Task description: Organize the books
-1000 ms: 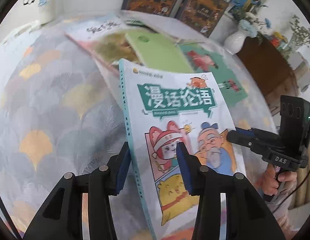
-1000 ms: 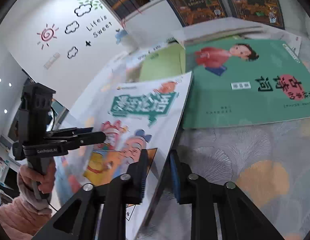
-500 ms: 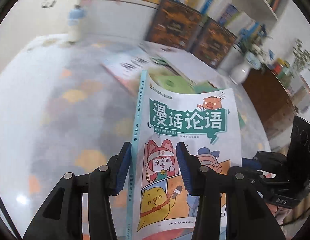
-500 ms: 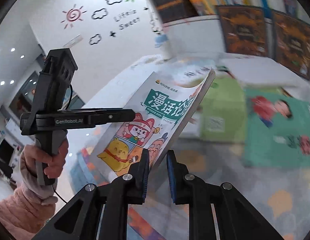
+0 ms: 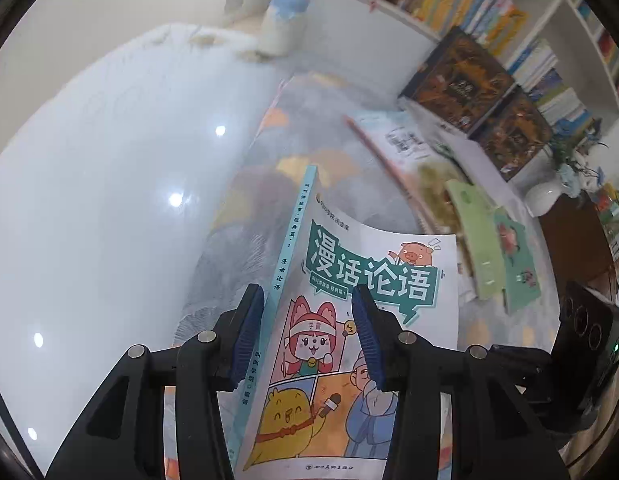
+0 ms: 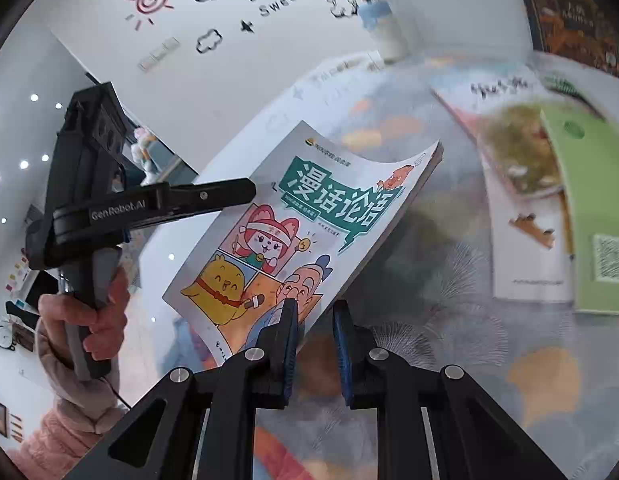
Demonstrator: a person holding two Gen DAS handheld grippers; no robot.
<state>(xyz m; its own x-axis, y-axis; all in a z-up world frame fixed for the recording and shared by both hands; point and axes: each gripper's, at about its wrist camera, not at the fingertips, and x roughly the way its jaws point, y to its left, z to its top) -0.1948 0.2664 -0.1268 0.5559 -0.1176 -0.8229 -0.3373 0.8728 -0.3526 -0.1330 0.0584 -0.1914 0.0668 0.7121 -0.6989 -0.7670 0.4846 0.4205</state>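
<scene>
Both tongs grip one comic book (image 5: pixel 361 320), lifted clear above the bench (image 6: pixel 489 320): left tongs (image 5: pixel 309 336) clamp its spine edge, right tongs (image 6: pixel 315 344) pinch its page edge. Beyond the comic book, a green book (image 6: pixel 589 216) lies flat on the bench among other books.
</scene>
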